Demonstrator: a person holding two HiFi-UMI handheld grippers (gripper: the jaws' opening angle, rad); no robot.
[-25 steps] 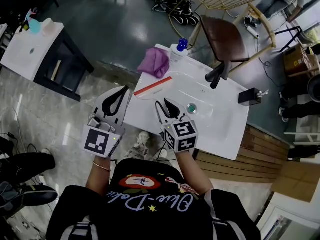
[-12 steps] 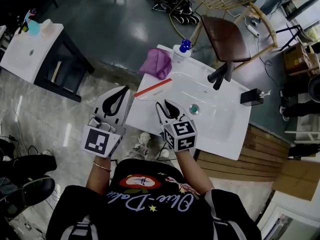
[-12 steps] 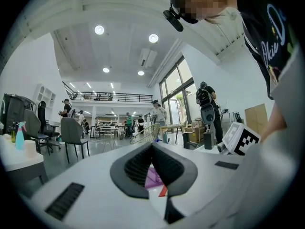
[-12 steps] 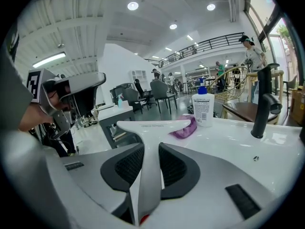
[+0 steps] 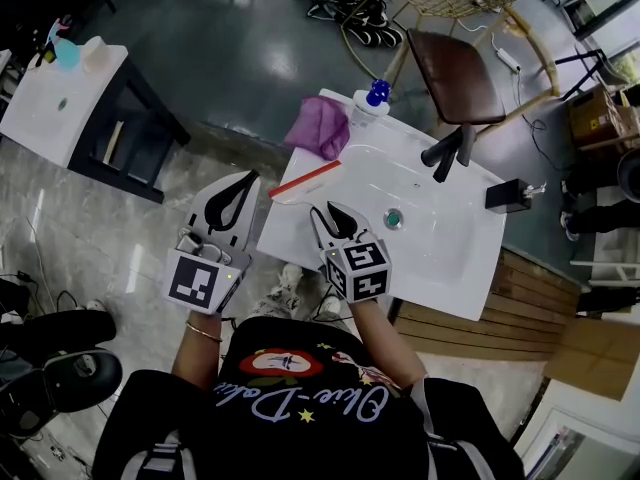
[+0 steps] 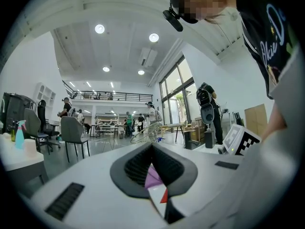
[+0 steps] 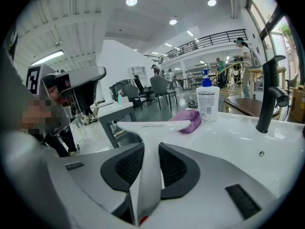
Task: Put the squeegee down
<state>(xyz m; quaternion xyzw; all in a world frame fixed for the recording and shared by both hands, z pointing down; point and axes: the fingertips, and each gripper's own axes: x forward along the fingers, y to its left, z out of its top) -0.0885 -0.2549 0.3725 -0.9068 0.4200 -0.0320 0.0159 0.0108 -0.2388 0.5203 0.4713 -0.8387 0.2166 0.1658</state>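
The squeegee point(image 5: 305, 180) is white with a red blade edge. Its blade lies across the near-left corner of the white sink point(image 5: 440, 263). My right gripper point(image 5: 330, 210) is shut on its handle. In the right gripper view the handle point(image 7: 148, 175) runs up between the pads to the T-shaped head point(image 7: 155, 126), close over the sink rim; I cannot tell if it touches. My left gripper point(image 5: 240, 183) is held level off the sink's left side, jaws together and holding nothing. In the left gripper view its tips point(image 6: 152, 146) meet.
A purple cloth point(image 5: 322, 126) and a soap bottle with a blue pump point(image 5: 368, 103) sit at the sink's far-left corner. A black tap point(image 5: 447, 152) stands at the back, a drain point(image 5: 393, 218) in the basin. A chair point(image 5: 455, 63) is beyond.
The right gripper has sunk slightly toward the sink rim with the squeegee still in its jaws. The left gripper has stayed where it was.
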